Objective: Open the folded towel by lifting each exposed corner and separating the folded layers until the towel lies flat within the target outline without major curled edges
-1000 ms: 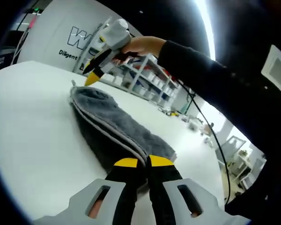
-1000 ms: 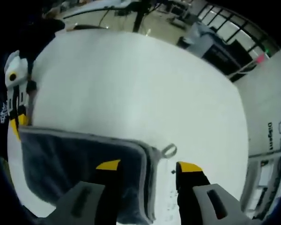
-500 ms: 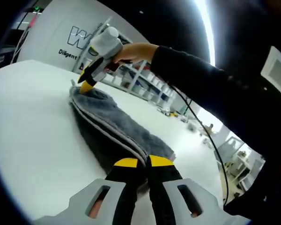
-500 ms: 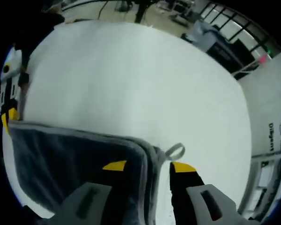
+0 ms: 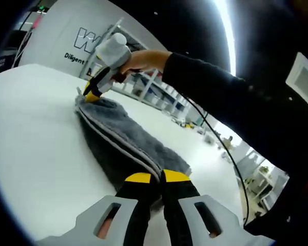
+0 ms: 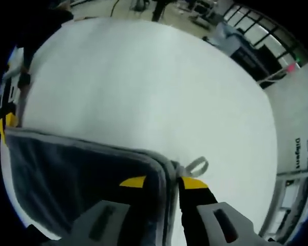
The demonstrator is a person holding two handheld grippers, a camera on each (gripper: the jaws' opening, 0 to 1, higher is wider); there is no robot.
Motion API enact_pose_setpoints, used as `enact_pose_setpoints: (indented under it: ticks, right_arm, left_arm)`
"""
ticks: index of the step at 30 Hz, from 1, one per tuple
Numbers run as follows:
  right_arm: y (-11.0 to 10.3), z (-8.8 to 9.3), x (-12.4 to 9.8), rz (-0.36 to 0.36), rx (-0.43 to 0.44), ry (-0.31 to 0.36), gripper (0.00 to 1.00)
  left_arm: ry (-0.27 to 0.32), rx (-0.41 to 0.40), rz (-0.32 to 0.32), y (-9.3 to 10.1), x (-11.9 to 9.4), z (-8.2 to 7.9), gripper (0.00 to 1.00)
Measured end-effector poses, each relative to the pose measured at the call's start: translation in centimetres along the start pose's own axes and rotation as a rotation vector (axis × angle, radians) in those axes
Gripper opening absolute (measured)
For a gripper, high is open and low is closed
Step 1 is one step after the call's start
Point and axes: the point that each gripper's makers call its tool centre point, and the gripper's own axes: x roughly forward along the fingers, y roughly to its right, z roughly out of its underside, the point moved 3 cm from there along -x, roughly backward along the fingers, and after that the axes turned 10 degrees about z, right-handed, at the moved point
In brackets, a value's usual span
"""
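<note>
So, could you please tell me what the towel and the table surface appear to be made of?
The towel looks like plush grey microfibre or fleece: a fuzzy, matte pile with a lighter stitched hem and a small hanging loop. The table appears to be a smooth, matte white surface, possibly laminate or a covering sheet; which one cannot be told.

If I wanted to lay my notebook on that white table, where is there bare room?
The white table lies bare beyond the grey towel's far edge and past its hanging loop. It is crowded at the towel's two ends, where the right tongs and left tongs close on its corners.
</note>
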Motion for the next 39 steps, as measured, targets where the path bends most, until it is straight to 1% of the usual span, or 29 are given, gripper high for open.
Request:
enact_pose_setpoints:
  ticks: [5, 14, 19, 20, 22, 24, 27, 30, 34, 39]
  right_arm:
    - [-0.4, -0.2, 0.1, -0.007, -0.021, -0.015, 0.15]
    - [-0.2, -0.2, -0.5, 0.014, -0.023, -0.007, 0.14]
    - [-0.3, -0.3, -0.6, 0.021, -0.048, -0.009, 0.11]
    - [-0.3, -0.3, -0.7, 0.022, -0.05, -0.01, 0.11]
    - [-0.3, -0.4, -0.6, 0.02, -0.064, -0.002, 0.03]
    - [-0.2, -0.3, -0.3, 0.02, -0.049, -0.004, 0.04]
    - [-0.5, 0.0, 0.3, 0.021, -0.051, -0.012, 0.09]
    - [-0.8, -0.1, 0.6, 0.018, -0.062, -0.015, 0.07]
    - [-0.7, -0.2, 0.2, 0.023, -0.07, -0.018, 0.02]
    - [-0.4, -0.3, -0.5, 0.032, -0.049, -0.01, 0.02]
  left_arm:
    - [-0.001, -0.003, 0.001, 0.0, -0.1, 0.0, 0.04]
    - [-0.002, 0.0, 0.005, 0.1, -0.2, -0.1, 0.04]
    - [-0.002, 0.0, 0.005, 0.1, -0.2, -0.1, 0.04]
    - [-0.002, 0.0, 0.004, 0.1, -0.2, -0.1, 0.04]
    - [-0.002, 0.0, 0.004, 0.2, -0.2, 0.0, 0.04]
    - [-0.002, 0.0, 0.005, 0.2, -0.2, 0.0, 0.04]
    - [-0.002, 0.001, 0.006, 0.2, -0.2, 0.0, 0.04]
    - [-0.002, 0.001, 0.005, 0.2, -0.2, 0.0, 0.04]
    - [-0.001, 0.002, 0.004, 0.2, -0.2, 0.0, 0.04]
    - [0.002, 0.005, 0.004, 0.3, -0.2, -0.1, 0.04]
